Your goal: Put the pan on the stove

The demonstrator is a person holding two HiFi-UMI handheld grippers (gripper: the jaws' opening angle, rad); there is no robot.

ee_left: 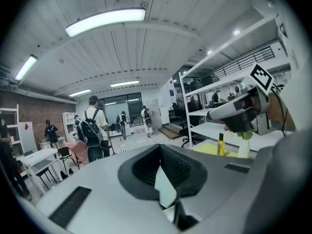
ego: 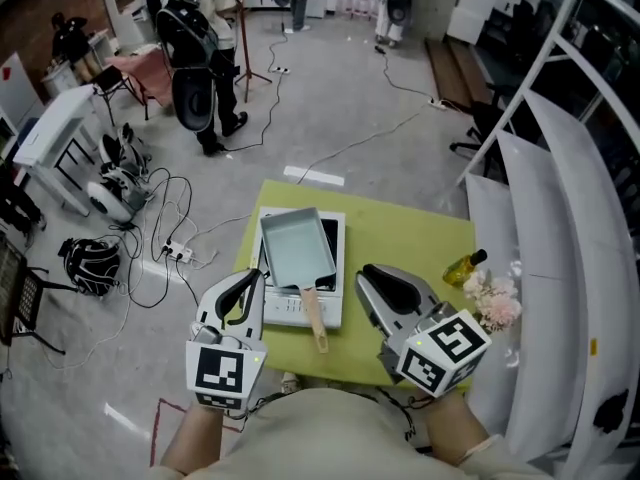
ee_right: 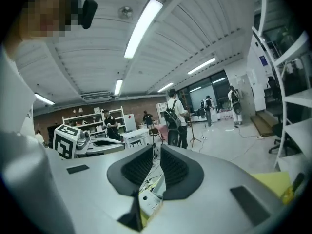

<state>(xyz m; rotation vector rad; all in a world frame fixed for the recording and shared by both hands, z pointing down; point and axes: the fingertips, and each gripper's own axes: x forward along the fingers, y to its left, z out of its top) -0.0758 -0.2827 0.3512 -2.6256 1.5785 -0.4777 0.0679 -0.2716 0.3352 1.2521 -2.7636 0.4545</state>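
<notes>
A rectangular blue-grey pan (ego: 298, 248) with a wooden handle (ego: 314, 318) lies on the white stove (ego: 337, 230), which stands on the yellow-green table (ego: 405, 233). The handle points toward me. My left gripper (ego: 252, 280) hangs over the table's near left edge, just left of the handle, with its fingertips touching and nothing in them. In the left gripper view (ee_left: 161, 149) the pads meet at the tips. My right gripper (ego: 368, 273) hovers right of the stove. In the right gripper view (ee_right: 155, 152) a narrow gap shows between its pads, and nothing is between them.
A yellow bottle (ego: 464, 266) and pink flowers (ego: 492, 303) stand at the table's right edge, beside white shelving (ego: 560, 218). Cables and a power strip (ego: 175, 252) lie on the floor at left. A person with a backpack (ego: 198, 38) stands far back.
</notes>
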